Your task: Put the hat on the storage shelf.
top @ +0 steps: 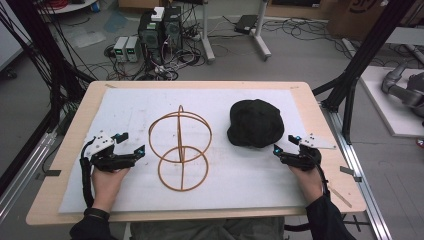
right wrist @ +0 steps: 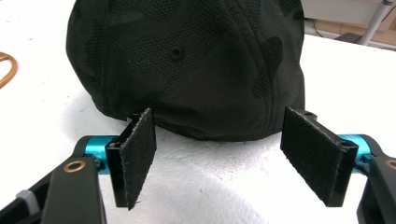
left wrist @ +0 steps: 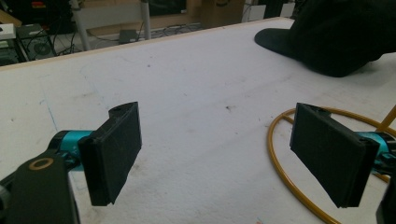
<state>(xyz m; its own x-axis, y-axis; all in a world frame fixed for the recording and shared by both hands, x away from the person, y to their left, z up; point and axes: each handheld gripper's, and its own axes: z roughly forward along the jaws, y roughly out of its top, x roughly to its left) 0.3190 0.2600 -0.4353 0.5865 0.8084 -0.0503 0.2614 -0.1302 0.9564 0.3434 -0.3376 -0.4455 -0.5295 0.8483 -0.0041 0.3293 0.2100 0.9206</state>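
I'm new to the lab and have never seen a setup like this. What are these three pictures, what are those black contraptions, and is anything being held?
A person sits at a table covered with a white sheet, holding a hand-operated two-jaw tool in each hand: the left gripper and the right gripper. One picture is taken from above, looking down. The other two come from small cameras riding on each gripper, looking out between its two black pads. On the sheet stand a golden wire hat stand and a black cap. Both grippers are open and hold nothing. The right one faces the cap closely; the left one sits beside the stand's base ring.
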